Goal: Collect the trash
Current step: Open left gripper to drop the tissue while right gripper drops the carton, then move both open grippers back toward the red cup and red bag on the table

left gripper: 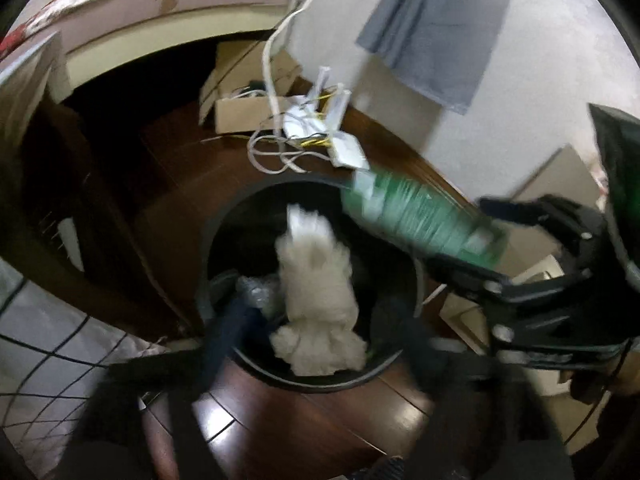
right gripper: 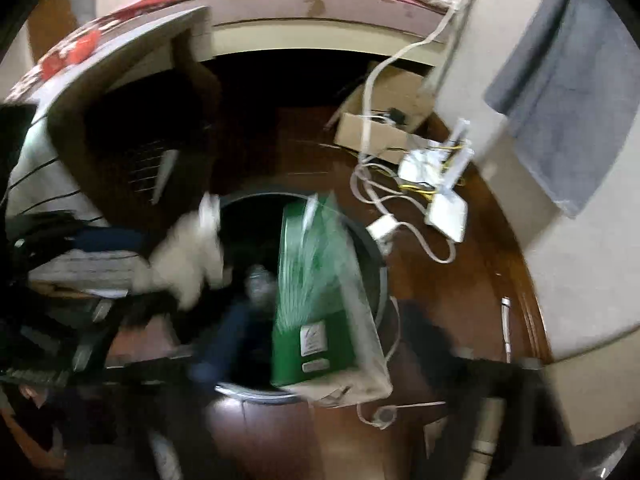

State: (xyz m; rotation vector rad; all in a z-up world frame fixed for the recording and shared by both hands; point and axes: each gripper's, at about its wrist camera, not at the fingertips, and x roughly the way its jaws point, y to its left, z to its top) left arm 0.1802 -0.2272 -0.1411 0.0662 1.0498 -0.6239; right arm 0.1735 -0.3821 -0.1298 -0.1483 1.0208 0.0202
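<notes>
Left wrist view: the left gripper [left gripper: 316,344] clamps a crumpled white paper wad [left gripper: 316,300] over the round black trash bin [left gripper: 224,232]; soft, light, best pinched mid-bulk. Right wrist view: the right gripper [right gripper: 320,364] pinches a green-and-white carton [right gripper: 320,300] above the bin's far rim, stiff, light, held at its end.

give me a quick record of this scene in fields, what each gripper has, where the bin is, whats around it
left hand-held gripper: holds a white crumpled wad over the bin
right hand-held gripper: holds a green box over the bin
bin: round, dark, on the wooden floor, some trash already inside
near the bin: white cables, a white router, a cardboard box
background: a bed, a grey cloth on the wall
image quality: motion blurred
</notes>
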